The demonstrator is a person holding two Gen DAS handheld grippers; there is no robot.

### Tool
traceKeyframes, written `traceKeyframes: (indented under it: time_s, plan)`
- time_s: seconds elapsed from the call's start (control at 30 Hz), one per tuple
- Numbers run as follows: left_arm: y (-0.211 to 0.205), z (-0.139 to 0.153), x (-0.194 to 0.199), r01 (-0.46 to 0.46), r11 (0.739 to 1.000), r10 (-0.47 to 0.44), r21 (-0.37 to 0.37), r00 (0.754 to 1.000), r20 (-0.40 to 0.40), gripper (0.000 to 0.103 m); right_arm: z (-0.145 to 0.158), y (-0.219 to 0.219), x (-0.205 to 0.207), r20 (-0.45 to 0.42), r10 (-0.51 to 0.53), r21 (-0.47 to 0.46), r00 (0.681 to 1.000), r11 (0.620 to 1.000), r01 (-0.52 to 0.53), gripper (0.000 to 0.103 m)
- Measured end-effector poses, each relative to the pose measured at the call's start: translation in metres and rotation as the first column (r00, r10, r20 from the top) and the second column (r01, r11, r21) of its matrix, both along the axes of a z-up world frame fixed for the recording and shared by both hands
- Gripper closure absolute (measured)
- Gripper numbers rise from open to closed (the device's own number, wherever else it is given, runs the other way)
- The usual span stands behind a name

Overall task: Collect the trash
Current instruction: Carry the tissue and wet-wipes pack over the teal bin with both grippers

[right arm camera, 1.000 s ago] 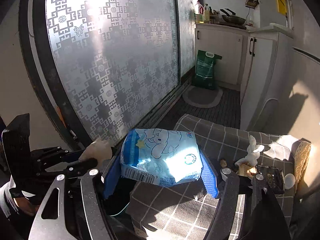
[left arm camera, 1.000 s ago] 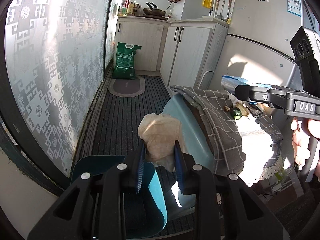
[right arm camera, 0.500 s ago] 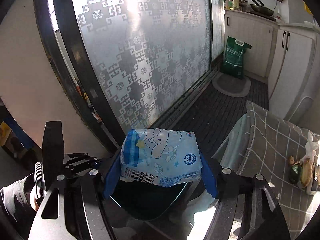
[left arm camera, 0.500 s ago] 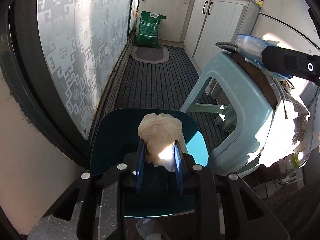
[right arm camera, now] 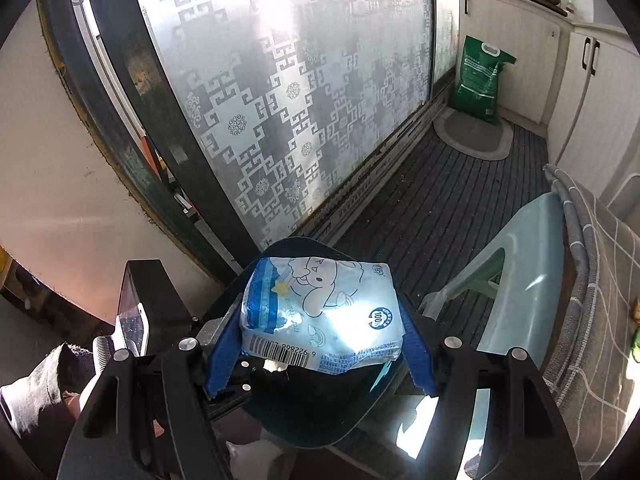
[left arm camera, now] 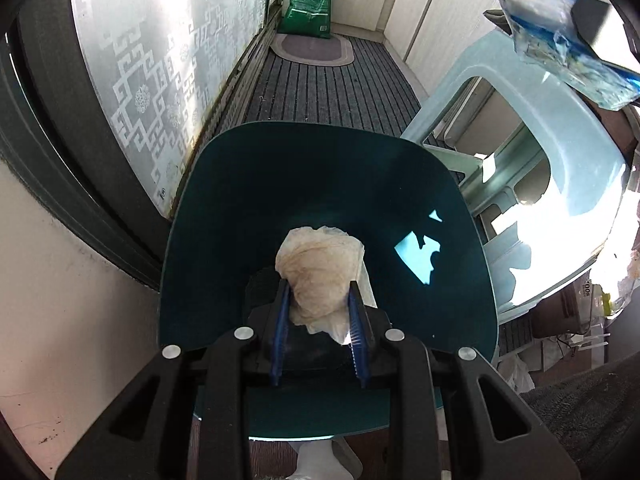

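Note:
My left gripper (left arm camera: 318, 320) is shut on a crumpled stained tissue (left arm camera: 320, 272) and holds it over the open mouth of a dark teal trash bin (left arm camera: 248, 184). My right gripper (right arm camera: 320, 344) is shut on a blue and white tissue packet (right arm camera: 320, 312) with a cartoon print, above the same bin (right arm camera: 320, 420). That packet also shows at the upper right of the left wrist view (left arm camera: 560, 28). The left gripper's body (right arm camera: 136, 312) shows at the lower left of the right wrist view.
A pale blue plastic stool (left arm camera: 560, 152) stands right of the bin, beside a table with a grey checked cloth (right arm camera: 600, 280). A frosted patterned sliding door (right arm camera: 300, 100) runs along the left. A green bag (left arm camera: 310, 2) and an oval mat (left arm camera: 312, 50) lie at the far end by white cabinets (right arm camera: 592, 92).
Both grippers have swung down and left, away from the table, to above the trash bin. Each still holds its piece of trash.

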State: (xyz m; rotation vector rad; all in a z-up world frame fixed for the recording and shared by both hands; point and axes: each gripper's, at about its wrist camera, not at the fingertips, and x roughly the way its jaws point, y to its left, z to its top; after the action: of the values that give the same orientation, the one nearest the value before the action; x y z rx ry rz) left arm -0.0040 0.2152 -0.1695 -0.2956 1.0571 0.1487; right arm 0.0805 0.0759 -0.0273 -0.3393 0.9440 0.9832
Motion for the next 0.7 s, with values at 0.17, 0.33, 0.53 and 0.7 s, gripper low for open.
traceKeyframes:
  time_s: [0.17,0.33,0.53,0.7]
  plan:
    - [0.0,-0.01,0.001,0.016,1.0,-0.015,0.024,1.0,-0.025,0.061,-0.025,0.012,-0.001,-0.022,0.007,-0.062,1.0,0.998,-0.008,0.032]
    - [0.003,0.003,-0.003,0.001,0.998,-0.002,0.057,1.0,0.017,0.053,-0.045,0.017,-0.001,-0.043,0.012,-0.093,0.999,0.996,-0.016,0.032]
    - [0.015,0.042,-0.017,-0.047,0.995,0.033,0.091,0.989,0.143,0.059,-0.051,0.012,0.0,-0.044,0.021,-0.108,0.999,0.994,-0.026,0.032]
    - [0.018,0.074,-0.026,-0.066,0.994,0.044,0.082,0.969,0.243,0.069,-0.059,0.01,0.002,-0.053,0.021,-0.124,0.998,0.992,-0.028,0.032]
